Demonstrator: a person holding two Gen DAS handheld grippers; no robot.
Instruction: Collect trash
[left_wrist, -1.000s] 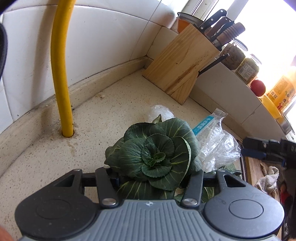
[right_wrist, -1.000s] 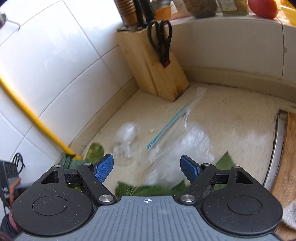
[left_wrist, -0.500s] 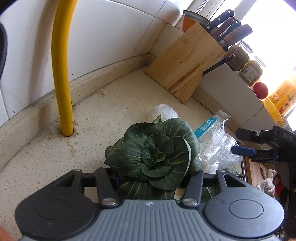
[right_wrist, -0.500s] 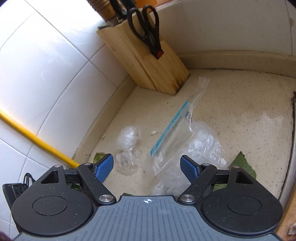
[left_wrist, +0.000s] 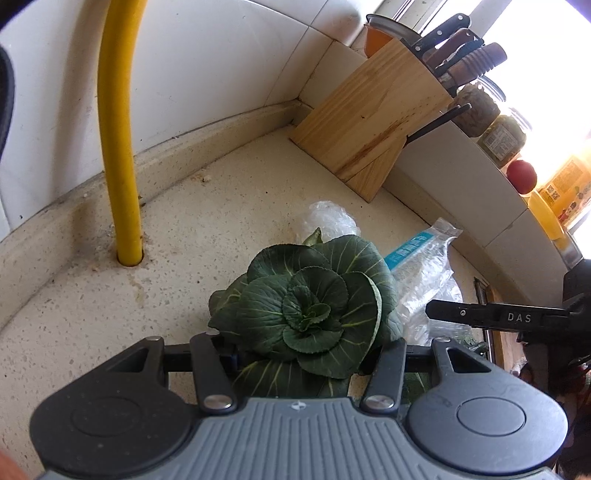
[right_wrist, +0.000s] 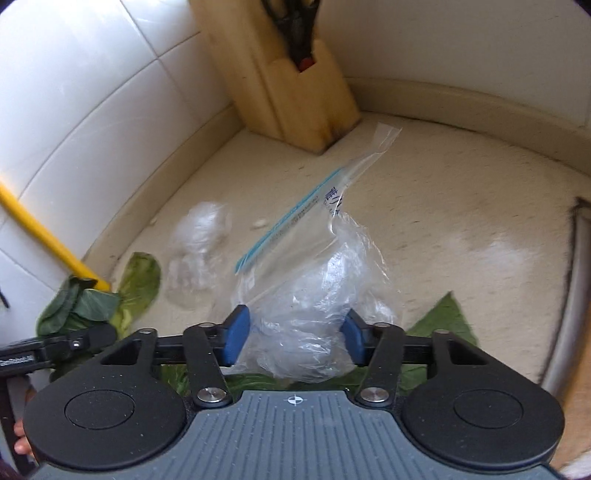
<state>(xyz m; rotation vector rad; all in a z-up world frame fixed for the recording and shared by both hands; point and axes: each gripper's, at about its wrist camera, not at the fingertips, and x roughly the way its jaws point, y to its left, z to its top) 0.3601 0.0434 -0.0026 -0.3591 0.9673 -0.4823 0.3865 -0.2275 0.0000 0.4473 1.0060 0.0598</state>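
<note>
Both wrist views sit low and close over the counter, facing the knife block (left_wrist: 373, 122) (right_wrist: 295, 77) from opposite sides; both catch the clear bag (left_wrist: 424, 273) (right_wrist: 310, 295) before it.

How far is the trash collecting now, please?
Nothing looks collected yet. The left gripper holds the dark green leafy vegetable; the right gripper straddles the clear zip-seal plastic bag. The small crumpled plastic wad and loose green leaf remain.
</note>
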